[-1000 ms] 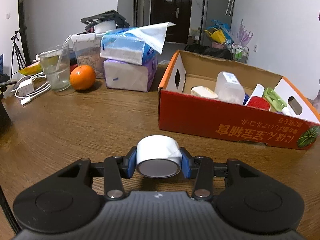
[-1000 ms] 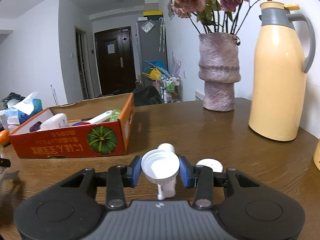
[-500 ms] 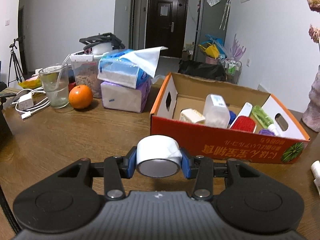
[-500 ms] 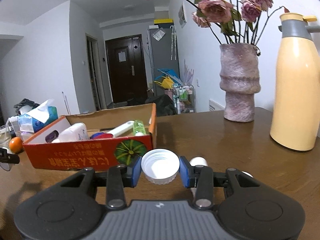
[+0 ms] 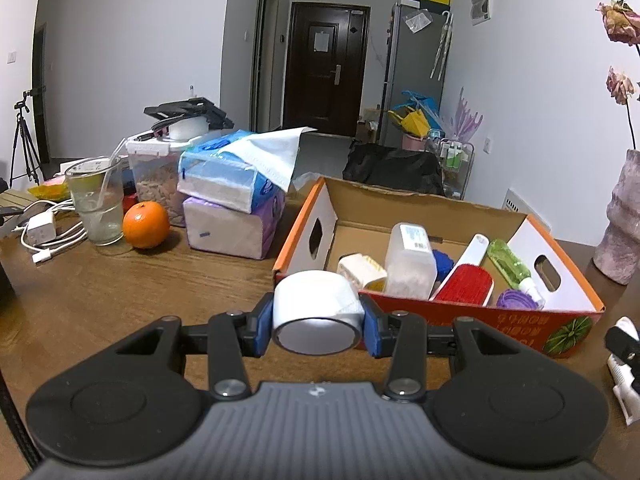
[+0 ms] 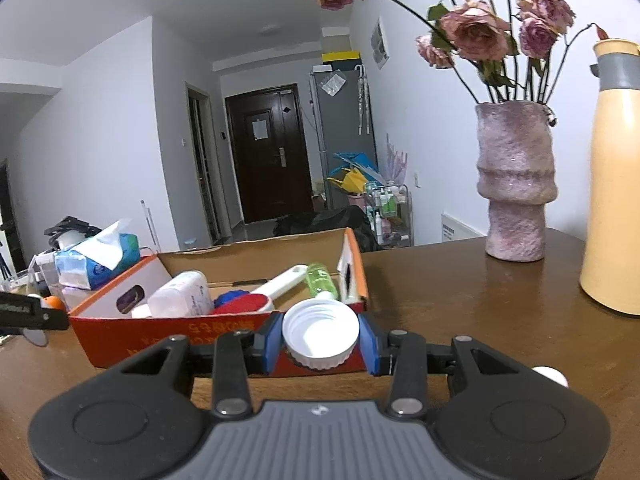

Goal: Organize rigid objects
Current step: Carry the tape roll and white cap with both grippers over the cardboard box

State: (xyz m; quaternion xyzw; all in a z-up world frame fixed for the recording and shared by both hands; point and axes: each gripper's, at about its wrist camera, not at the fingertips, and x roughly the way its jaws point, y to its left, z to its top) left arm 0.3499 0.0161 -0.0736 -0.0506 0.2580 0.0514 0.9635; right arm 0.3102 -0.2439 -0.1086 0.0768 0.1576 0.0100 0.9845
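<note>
Wooden table point(image 5: 100, 300) carries an open-topped red cardboard box point(image 5: 440, 320), evidently the collection bin: white bottle point(image 5: 412, 260), red brush point(image 5: 466, 282), green bottle point(image 5: 508, 258) already lie inside. Both grippers hover at its near wall, each loaded for a drop-in. Left gripper point(image 5: 318, 322), jaws clamped on a white tape roll point(image 5: 316, 308), wide, short, axis pointing forward, loose end slightly lifted. Right gripper point(image 6: 320, 338), jaws clamped on a white ribbed screw cap point(image 6: 320, 334), hollow side facing up. A small white piece point(image 6: 554, 376) sits on the table by the right gripper, possibly another cap.
</note>
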